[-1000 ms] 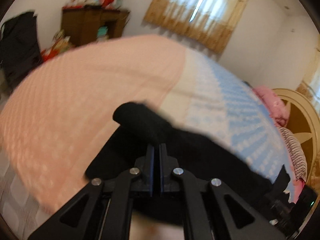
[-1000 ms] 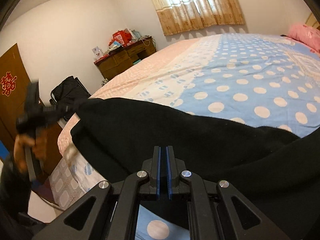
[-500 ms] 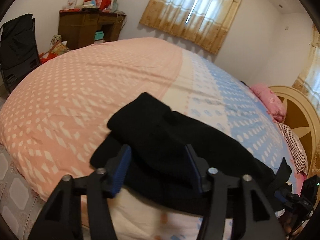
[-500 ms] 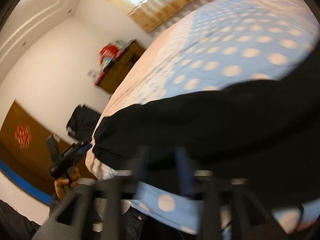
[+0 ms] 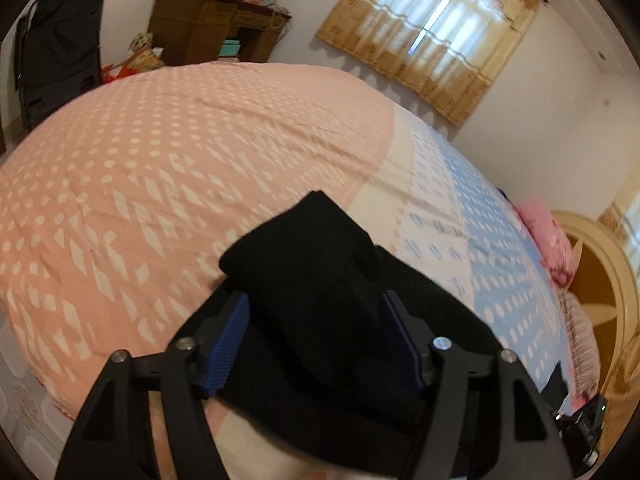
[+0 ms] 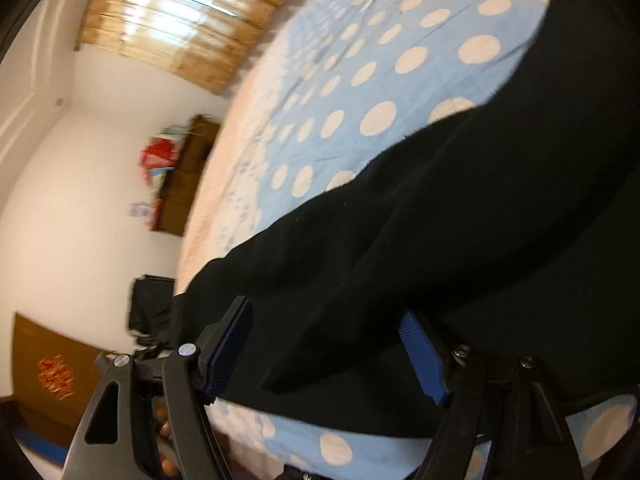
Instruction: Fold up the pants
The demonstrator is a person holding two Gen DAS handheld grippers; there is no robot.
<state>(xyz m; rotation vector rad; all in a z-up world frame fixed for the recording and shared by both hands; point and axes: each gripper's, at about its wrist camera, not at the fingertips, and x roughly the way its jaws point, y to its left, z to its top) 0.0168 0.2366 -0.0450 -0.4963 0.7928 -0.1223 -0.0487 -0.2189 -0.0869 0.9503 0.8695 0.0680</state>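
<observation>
near the bed (image 5: 168, 168) edge, black pants (image 5: 320, 280) folded, left gripper (image 5: 316, 336) and right gripper (image 6: 328, 356) just spread, cloth between unpinched

Pants (image 5: 312, 280) lie folded on the bed (image 5: 160, 168), dresser (image 5: 208, 28) behind it.

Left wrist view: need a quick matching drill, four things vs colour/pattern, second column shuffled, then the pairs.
Things:
1. pants
2. near part of the bedspread
3. curtain
4. desk

Colours:
A. dark brown wood
B. black
C. tan, light shining through
D. pink with white spots

Pairs: 1-B, 2-D, 3-C, 4-A
</observation>
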